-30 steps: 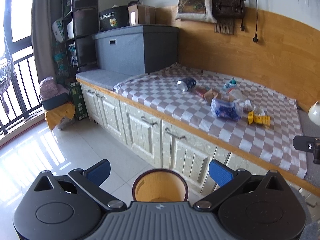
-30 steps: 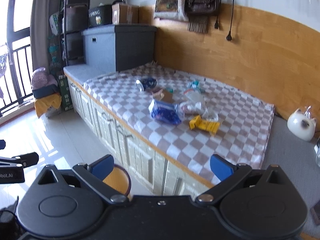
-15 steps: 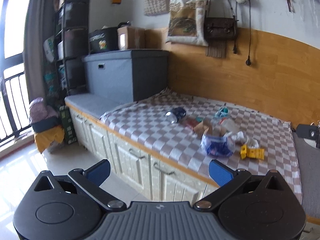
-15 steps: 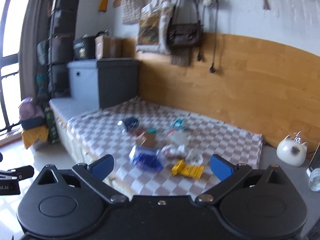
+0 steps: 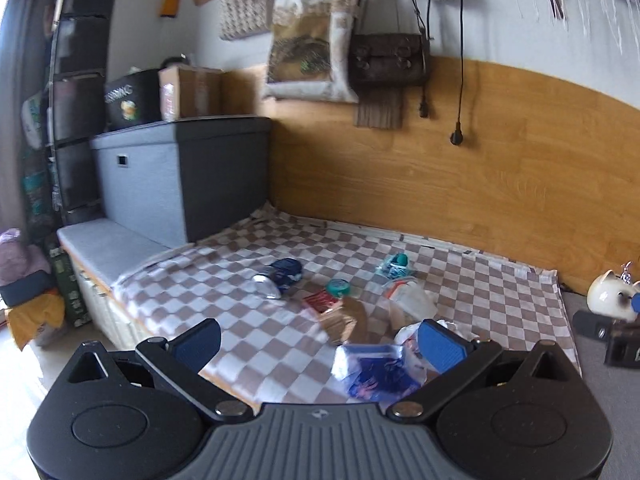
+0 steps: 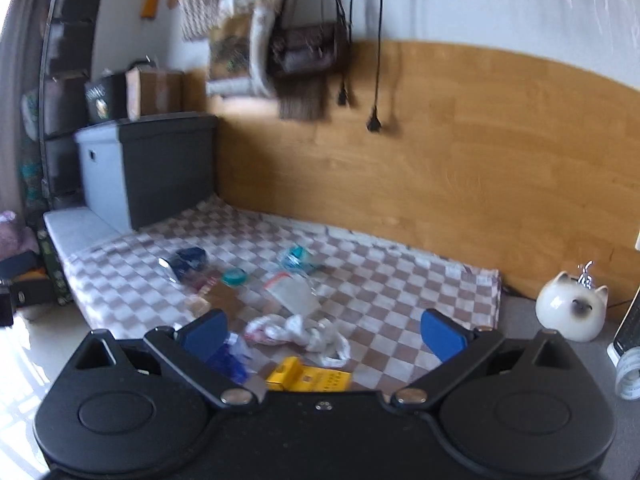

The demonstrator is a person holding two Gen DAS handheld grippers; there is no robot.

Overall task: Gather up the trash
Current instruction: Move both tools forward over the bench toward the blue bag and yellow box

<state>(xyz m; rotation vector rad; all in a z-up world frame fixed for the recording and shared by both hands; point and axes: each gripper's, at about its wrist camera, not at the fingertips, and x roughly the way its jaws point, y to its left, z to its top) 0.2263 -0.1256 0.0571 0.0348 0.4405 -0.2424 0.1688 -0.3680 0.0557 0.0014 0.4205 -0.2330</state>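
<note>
Trash lies scattered on a brown-and-white checked cloth [image 5: 248, 320] over a bench. In the left wrist view I see a crushed blue can [image 5: 280, 276], a brown cardboard piece [image 5: 344, 320], a clear plastic bag [image 5: 412, 304] and a blue wrapper [image 5: 376, 372]. My left gripper [image 5: 320, 344] is open and empty above the near edge of the cloth. In the right wrist view a yellow box [image 6: 308, 376] and a crumpled white bag [image 6: 300, 332] lie just ahead of my right gripper [image 6: 324, 332], which is open and empty. The blue can [image 6: 188, 260] lies farther left.
A grey storage box [image 5: 180, 176] stands at the left end of the bench. A wooden panel [image 5: 480, 168] backs it, with bags [image 5: 312, 48] hanging above. A white cat figure [image 6: 572, 308] sits on the grey surface to the right.
Both grippers have risen and moved in over the bench. The floor, the cabinet fronts and the round yellow bin have dropped out of view. The trash now looks closer.
</note>
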